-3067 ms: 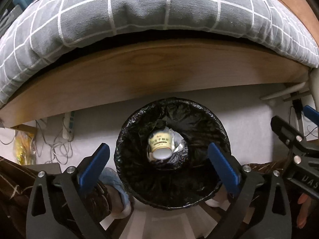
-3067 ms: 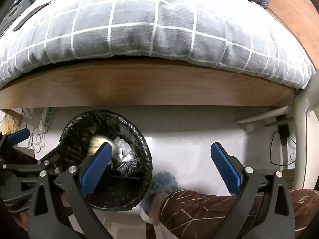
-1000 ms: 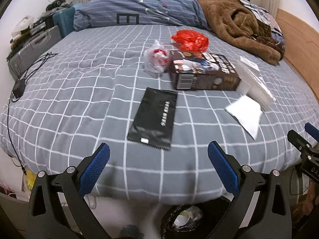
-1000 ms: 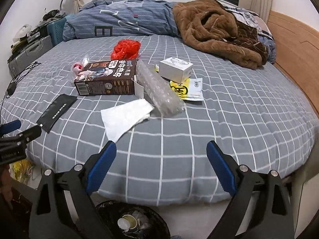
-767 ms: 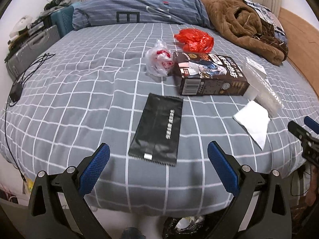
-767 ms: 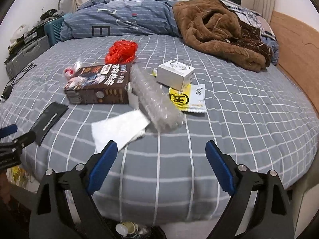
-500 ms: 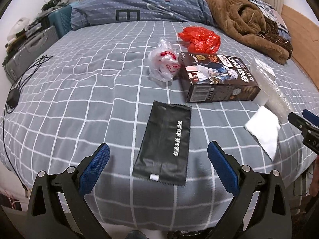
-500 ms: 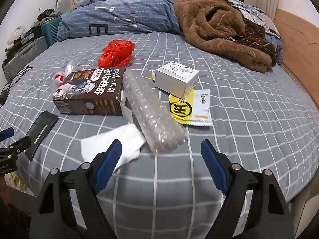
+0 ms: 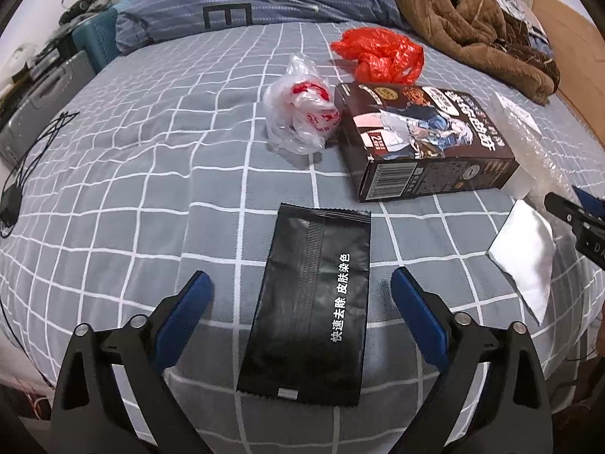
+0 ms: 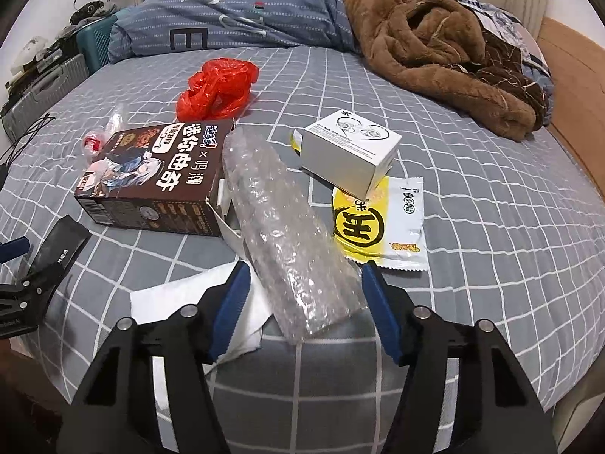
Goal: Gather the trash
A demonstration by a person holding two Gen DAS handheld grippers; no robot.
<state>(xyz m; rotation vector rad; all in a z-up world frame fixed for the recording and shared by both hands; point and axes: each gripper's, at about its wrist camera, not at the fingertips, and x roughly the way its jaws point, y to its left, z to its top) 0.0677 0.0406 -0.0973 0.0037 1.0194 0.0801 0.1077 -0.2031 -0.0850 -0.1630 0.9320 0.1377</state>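
Observation:
Trash lies on a grey checked bed. My left gripper (image 9: 302, 287) is open, its blue pads either side of a flat black sachet (image 9: 314, 302). My right gripper (image 10: 306, 276) is open, its pads flanking the near end of a clear bubble-wrap roll (image 10: 283, 227). Beside the roll lie a white tissue (image 10: 196, 295), a dark brown carton (image 10: 159, 178), a yellow wrapper (image 10: 378, 223), a white box (image 10: 351, 151), a red plastic bag (image 10: 217, 87) and a clear bag with red print (image 9: 302, 109).
A brown fleece jacket (image 10: 442, 49) and a blue striped duvet (image 10: 245, 15) lie at the bed's far side. A suitcase (image 9: 41, 102) and cables (image 9: 22, 174) are at the left. A wooden bed frame (image 10: 574, 87) runs along the right.
Both grippers rose from the black-lined bin on the floor to bed level and moved in over the trash. The right gripper's jaws have narrowed somewhat around the bubble wrap.

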